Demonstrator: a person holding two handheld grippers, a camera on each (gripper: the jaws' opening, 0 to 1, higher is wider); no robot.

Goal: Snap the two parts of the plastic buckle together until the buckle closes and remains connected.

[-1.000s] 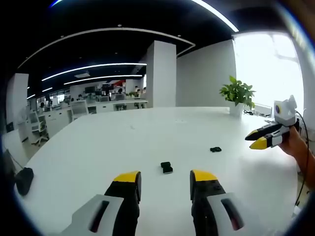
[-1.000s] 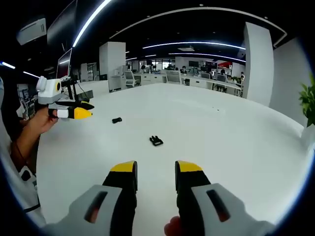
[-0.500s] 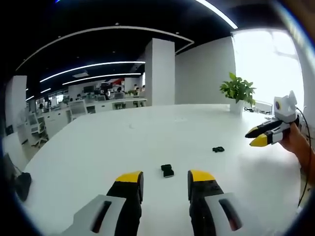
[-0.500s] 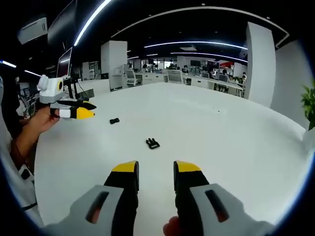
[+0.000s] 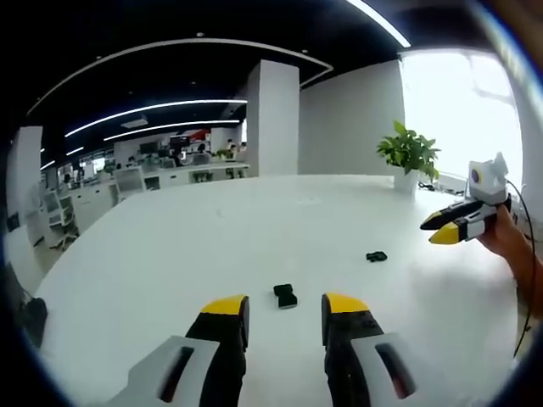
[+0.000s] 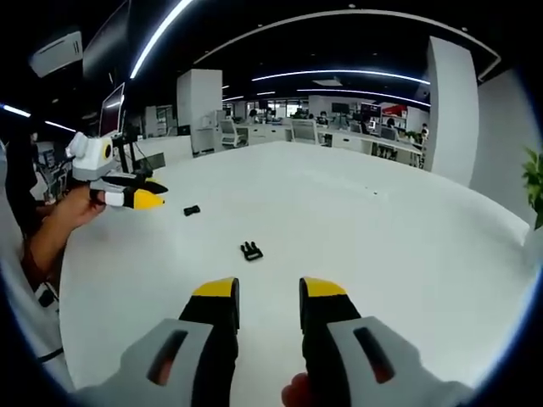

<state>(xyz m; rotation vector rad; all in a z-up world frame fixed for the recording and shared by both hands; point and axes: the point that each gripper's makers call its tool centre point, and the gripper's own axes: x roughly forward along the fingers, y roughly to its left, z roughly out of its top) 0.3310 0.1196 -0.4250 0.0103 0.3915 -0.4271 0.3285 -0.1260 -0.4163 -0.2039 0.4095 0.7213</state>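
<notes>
- Step in hand, as judged: approach. Both halves lie loose and well apart on the white round counter [image 5: 170, 246]; nothing gripped.
- Left claw [image 5: 282, 305]: jaws parted, empty, just short of the small black plastic socket half of the buckle [image 5: 285, 295].
- Right claw [image 6: 262, 290]: jaws parted, empty, aimed at the black pronged plastic half of the buckle [image 6: 251, 250].
- Next calls for each claw to close on its own half, then line prongs up with socket.
</notes>
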